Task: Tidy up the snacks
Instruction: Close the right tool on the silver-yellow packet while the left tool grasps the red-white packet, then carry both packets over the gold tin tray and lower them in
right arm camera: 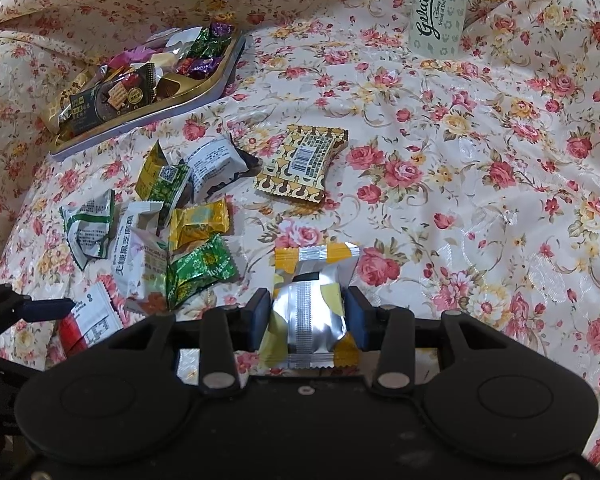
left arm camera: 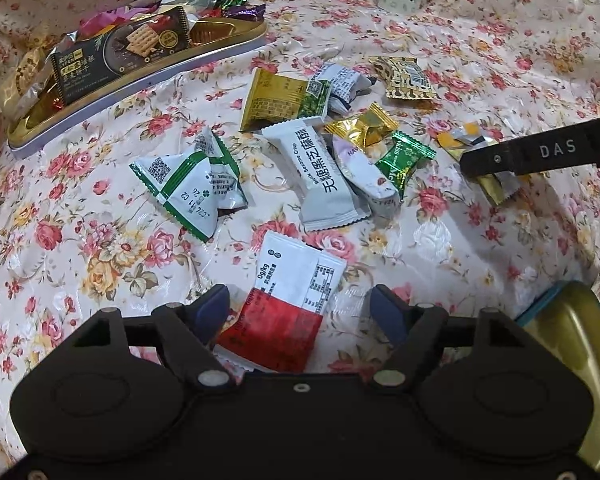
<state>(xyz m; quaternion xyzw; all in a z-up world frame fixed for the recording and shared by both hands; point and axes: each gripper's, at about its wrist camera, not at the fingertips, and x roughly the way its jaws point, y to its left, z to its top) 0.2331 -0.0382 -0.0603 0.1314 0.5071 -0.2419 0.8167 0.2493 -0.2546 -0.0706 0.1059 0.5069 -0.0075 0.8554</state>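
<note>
My left gripper (left arm camera: 300, 312) hovers open over the floral cloth, its blue pads on either side of a red-and-white packet (left arm camera: 288, 300) without pressing it. My right gripper (right arm camera: 307, 316) is shut on a silver-and-yellow packet (right arm camera: 308, 308), low over the cloth. The left wrist view shows one of its black fingers (left arm camera: 540, 152) with that packet (left arm camera: 496, 186) at the right. Several loose snacks lie between them: a white sesame crisp packet (left arm camera: 324, 176), a green-and-white packet (left arm camera: 188, 184), a green candy (left arm camera: 404, 160) and a brown patterned packet (right arm camera: 304, 164). A gold tray (left arm camera: 160, 80) at far left holds several snacks.
A pale Gelatoni canister (right arm camera: 440, 8) stands at the back right. A gold tin part (left arm camera: 572, 340) lies at the near right edge. The floral cloth is rumpled behind the tray (right arm camera: 148, 120). Bare cloth stretches right of the snack pile.
</note>
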